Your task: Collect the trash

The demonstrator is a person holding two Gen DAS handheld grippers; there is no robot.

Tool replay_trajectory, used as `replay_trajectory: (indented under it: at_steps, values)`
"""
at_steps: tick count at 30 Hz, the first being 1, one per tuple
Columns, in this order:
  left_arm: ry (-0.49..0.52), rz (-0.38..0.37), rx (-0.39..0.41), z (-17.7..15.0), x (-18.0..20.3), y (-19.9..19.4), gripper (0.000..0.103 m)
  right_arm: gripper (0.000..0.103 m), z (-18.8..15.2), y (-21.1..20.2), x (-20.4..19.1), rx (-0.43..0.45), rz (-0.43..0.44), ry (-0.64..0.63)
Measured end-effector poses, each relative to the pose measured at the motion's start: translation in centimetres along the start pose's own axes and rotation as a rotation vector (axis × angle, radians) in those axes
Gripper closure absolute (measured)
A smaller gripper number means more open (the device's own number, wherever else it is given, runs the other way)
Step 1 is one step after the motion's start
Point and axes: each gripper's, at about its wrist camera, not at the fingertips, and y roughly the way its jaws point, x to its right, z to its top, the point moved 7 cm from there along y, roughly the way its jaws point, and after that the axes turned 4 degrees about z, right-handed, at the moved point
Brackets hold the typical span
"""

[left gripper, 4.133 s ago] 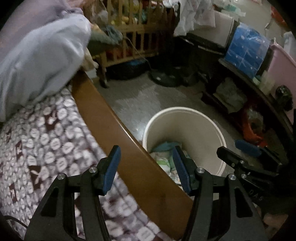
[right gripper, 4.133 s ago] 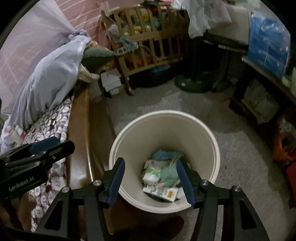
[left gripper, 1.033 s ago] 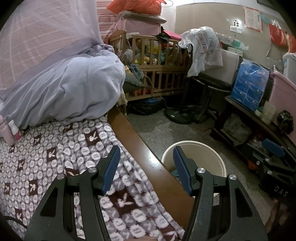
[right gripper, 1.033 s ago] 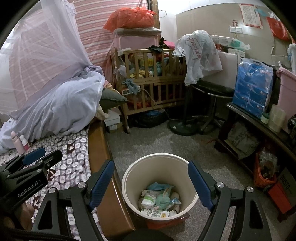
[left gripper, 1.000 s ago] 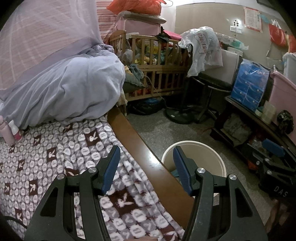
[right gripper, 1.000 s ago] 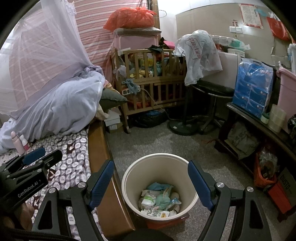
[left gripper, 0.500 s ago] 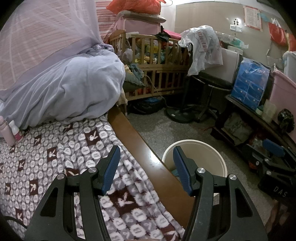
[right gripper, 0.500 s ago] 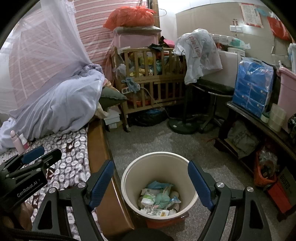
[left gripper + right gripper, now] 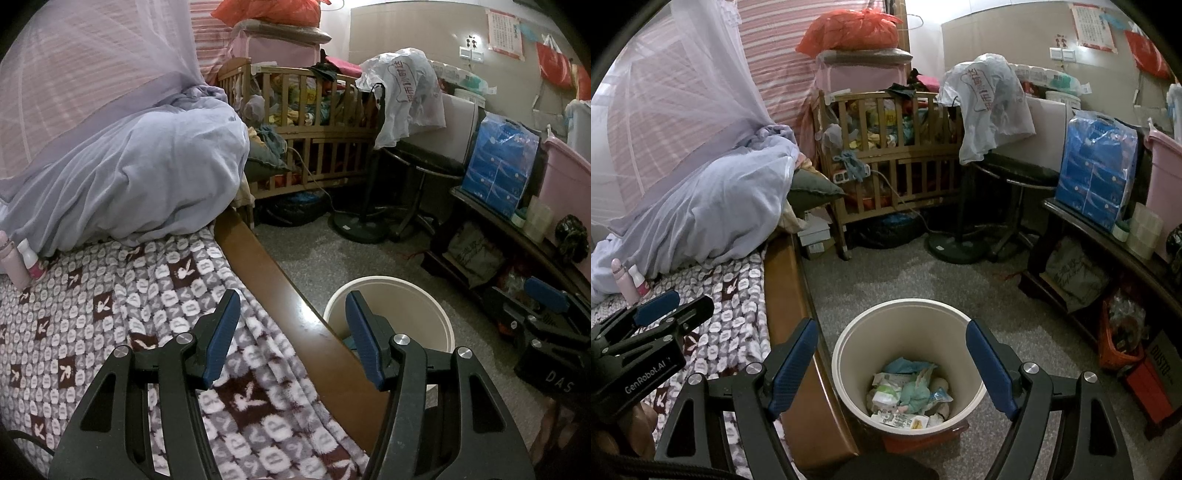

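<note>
A cream trash bin [image 9: 849, 343] stands on the floor just beside the wooden bed frame [image 9: 783, 295], holding crumpled wrappers [image 9: 908, 395]. The right gripper [image 9: 892, 369] hovers above the bin, jaws apart and empty. The left gripper [image 9: 291, 332], also spread and empty, hangs over the bed frame's edge.

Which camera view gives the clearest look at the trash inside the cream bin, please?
The right wrist view: it looks down into the bin, showing the wrappers and packets at the bottom. The left wrist view shows only the bin's rim, partly hidden behind the wooden bed frame.
</note>
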Motion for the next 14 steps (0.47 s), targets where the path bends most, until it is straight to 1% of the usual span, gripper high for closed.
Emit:
replay_trajectory:
  at_steps: [9,14]
  values:
    - [0.003,-0.009,-0.006,0.1,0.4,0.1,0.045,0.023,-0.5,0.3,0.1,-0.017,-0.001,-0.001]
    - [0.0,-0.001,-0.029,-0.8,-1.2,0.7,0.045,0.023,-0.5,1.0,-0.5,-0.035,0.006,-0.007]
